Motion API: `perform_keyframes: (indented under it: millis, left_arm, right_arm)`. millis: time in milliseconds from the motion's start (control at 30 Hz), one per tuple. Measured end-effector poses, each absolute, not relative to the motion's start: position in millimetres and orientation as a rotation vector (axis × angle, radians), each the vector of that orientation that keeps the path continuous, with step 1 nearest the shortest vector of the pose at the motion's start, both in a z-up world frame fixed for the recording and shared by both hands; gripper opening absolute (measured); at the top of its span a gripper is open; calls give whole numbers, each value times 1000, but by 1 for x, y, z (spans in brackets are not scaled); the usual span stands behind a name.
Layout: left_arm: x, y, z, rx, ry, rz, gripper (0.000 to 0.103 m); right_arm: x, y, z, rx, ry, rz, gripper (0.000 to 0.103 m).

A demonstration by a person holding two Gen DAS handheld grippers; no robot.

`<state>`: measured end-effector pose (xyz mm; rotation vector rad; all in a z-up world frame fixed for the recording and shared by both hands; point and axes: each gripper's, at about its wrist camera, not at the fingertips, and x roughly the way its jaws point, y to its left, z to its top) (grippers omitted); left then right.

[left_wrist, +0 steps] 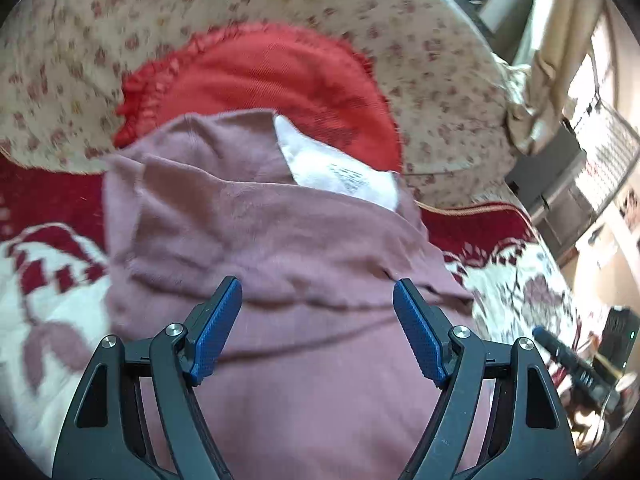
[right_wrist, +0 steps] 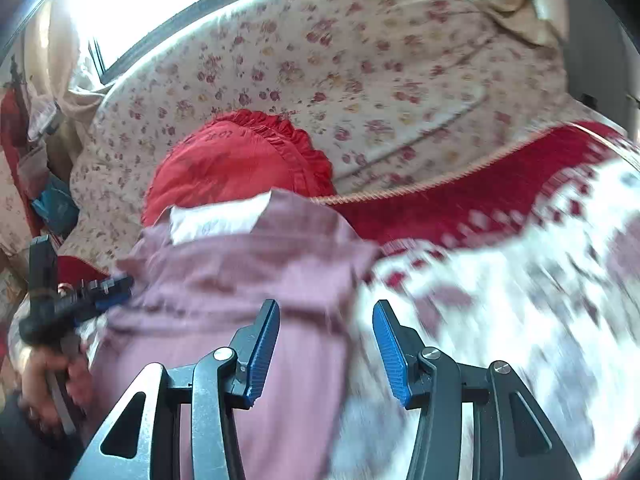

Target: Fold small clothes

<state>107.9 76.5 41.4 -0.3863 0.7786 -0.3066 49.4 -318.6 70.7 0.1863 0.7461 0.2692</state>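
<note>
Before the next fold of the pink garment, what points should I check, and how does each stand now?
1. Left tongs open and holding nothing: ok.
2. Right tongs open and holding nothing: ok.
3. Pink garment lying flat: not ok, it is bunched in several folds.
4. White label side identified: ok, it shows at the far edge, next to the red cushion.
5. Left tongs over the garment: ok, cloth lies under both fingers.
6. Right tongs over the garment: not ok, they straddle its right edge, with the patterned blanket under one finger.
</note>
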Motion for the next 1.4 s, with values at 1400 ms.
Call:
perform_keyframes:
  millis: [1400]
  left_arm:
    - [-129, 129, -19, -354, 1129, -179, 79]
  right_arm:
    - [-93, -283, -63, 157, 1302, 357, 10]
